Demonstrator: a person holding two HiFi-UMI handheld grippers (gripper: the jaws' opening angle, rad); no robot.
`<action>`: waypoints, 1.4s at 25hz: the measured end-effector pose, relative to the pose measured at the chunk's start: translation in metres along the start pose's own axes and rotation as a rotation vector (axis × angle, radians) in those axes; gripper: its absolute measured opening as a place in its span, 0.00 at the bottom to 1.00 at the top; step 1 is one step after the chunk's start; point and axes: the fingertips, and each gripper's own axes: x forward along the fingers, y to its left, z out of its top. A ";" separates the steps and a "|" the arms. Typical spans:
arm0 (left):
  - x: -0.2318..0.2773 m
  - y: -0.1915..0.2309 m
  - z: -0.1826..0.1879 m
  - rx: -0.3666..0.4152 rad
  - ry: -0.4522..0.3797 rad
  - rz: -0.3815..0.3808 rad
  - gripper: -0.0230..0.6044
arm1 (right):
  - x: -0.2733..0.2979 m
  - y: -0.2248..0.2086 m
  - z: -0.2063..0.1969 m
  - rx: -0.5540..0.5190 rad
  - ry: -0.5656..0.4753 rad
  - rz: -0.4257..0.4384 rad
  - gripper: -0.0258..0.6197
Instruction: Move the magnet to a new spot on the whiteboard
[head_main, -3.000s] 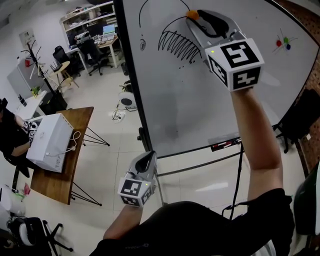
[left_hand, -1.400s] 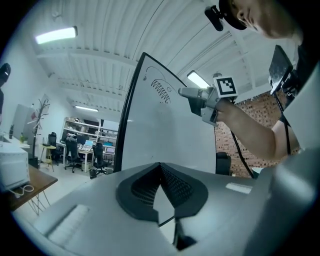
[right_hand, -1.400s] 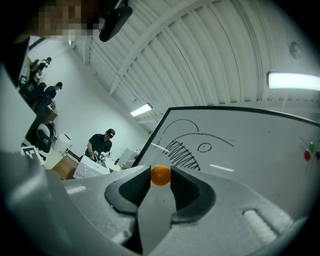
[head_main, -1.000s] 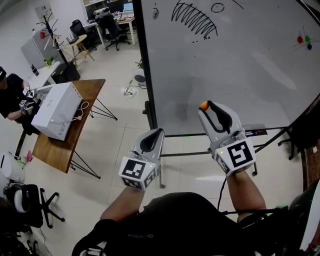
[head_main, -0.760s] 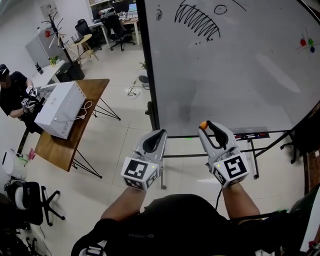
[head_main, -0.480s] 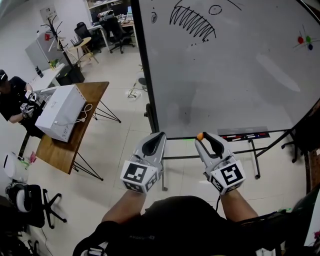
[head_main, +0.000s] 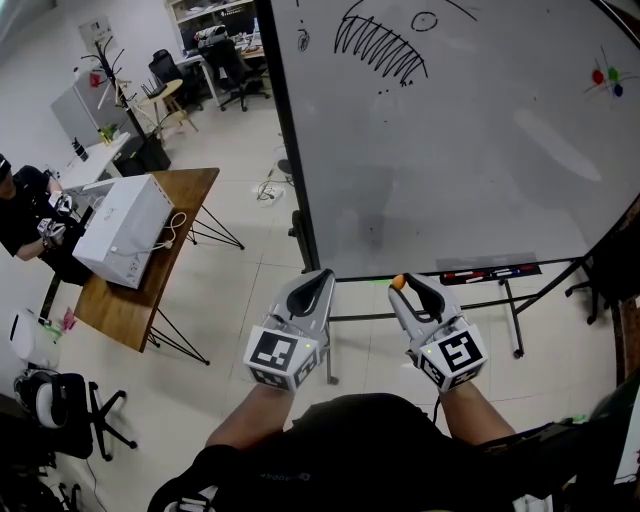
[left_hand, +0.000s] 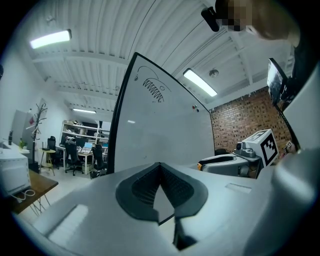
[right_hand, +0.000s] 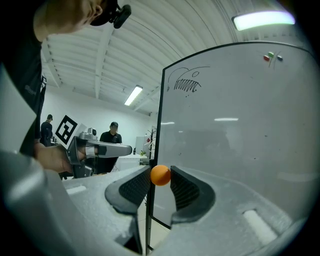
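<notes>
The right gripper view settles what the head view only hints at: the right gripper (right_hand: 160, 182) pinches the orange magnet (right_hand: 160, 175) at lower centre, off the whiteboard (right_hand: 240, 125). The left gripper (left_hand: 160, 169) has its jaws together, empty. Only the head view shows the marker tray (head_main: 534, 267) under the board's lower edge, with markers (head_main: 470, 273) lying in it.

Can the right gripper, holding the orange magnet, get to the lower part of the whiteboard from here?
Probably yes. The right gripper is shut on the orange magnet at its tips and points toward the whiteboard. Nothing stands between them, and the lower board is bare.
</notes>
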 end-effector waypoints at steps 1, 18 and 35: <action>0.000 0.000 0.000 0.004 0.001 0.001 0.06 | 0.000 0.000 0.000 0.001 -0.001 0.000 0.21; -0.002 0.002 -0.001 -0.004 0.000 -0.014 0.06 | 0.005 0.007 0.004 0.001 0.000 0.005 0.21; -0.009 0.018 -0.022 -0.037 0.047 -0.200 0.06 | 0.005 0.039 -0.003 0.044 0.028 -0.171 0.21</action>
